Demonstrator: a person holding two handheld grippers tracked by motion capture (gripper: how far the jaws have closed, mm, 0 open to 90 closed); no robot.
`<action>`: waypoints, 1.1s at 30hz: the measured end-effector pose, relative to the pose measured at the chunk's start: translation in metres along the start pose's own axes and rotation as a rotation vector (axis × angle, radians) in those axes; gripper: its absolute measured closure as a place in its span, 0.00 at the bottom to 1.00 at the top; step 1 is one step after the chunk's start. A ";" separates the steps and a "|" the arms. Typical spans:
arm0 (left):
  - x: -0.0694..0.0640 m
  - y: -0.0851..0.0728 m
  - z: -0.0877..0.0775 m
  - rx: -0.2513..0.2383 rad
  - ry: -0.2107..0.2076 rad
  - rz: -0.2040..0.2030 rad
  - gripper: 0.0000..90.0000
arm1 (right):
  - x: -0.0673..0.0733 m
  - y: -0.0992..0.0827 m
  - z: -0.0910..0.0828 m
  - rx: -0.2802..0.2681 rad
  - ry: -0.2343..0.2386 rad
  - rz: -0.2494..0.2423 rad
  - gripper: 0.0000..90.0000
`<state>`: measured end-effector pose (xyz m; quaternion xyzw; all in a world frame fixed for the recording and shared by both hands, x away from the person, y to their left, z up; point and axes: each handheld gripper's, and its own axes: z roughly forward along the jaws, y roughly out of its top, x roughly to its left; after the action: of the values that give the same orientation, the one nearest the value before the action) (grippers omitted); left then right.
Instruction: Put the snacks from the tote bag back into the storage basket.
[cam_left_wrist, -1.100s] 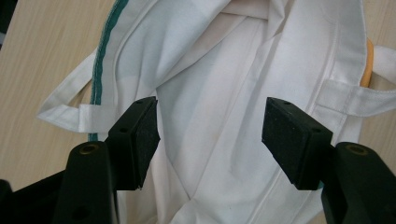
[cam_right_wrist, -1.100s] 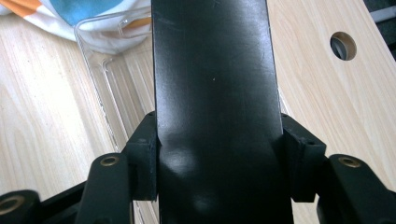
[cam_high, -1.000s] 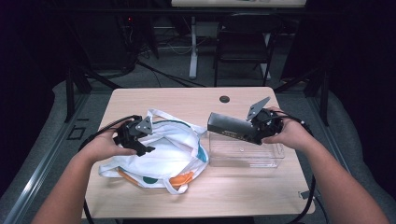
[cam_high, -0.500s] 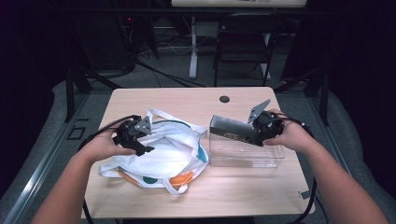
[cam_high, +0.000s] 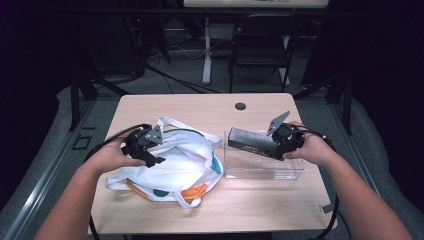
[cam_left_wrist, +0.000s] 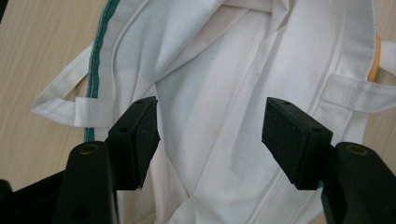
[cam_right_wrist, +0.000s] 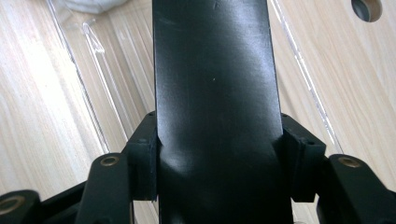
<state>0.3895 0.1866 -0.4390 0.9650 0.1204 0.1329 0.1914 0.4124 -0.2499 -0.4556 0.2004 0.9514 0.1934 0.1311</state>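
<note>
Right tongs grip a dark box above the clear tray; left tongs gape over the white bag on the surface — the smooth box may slip, and the limp cloth may sag shut.

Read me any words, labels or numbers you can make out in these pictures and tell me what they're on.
Nothing can be read.
Dark box, held in the right gripper: small pale marks along its side in the high view, too blurred to read.
White cloth bag: green and orange coloured patches, no lettering visible.
Clear tray and table: no text.
</note>
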 end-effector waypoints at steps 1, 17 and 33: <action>0.000 0.000 0.000 0.000 0.000 0.000 0.40 | 0.000 0.000 0.001 0.004 -0.003 -0.002 0.46; 0.000 -0.001 0.004 0.001 -0.004 -0.002 0.40 | 0.001 -0.007 0.018 0.029 0.007 -0.001 0.46; 0.000 -0.003 0.007 0.001 -0.008 -0.003 0.40 | 0.001 -0.008 0.043 0.054 0.028 0.002 0.46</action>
<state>0.3911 0.1871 -0.4460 0.9654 0.1214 0.1287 0.1915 0.4227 -0.2430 -0.4975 0.2021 0.9578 0.1708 0.1124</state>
